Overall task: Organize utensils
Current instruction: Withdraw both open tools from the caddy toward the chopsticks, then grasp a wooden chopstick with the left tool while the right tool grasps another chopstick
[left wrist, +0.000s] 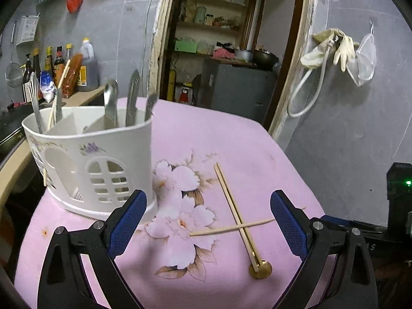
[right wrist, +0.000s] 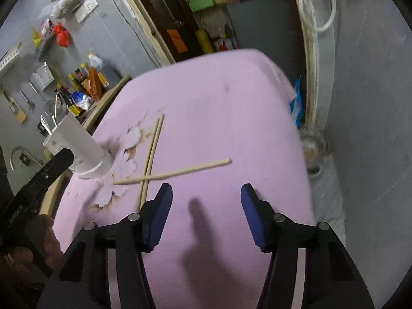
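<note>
Since chopsticks (right wrist: 150,152) lie crossed mid-table (right wrist: 231,90), long axes toward far edge, just left of right gripper (right wrist: 206,193); nearer than left gripper (left wrist: 208,206). Both jaws open, empty.

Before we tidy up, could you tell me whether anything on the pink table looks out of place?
Yes. Three chopsticks lie loose on the pink table instead of standing in the white utensil holder: a pair side by side, with a single chopstick crossed over them. A small brass disc sits at the pair's near end.
</note>
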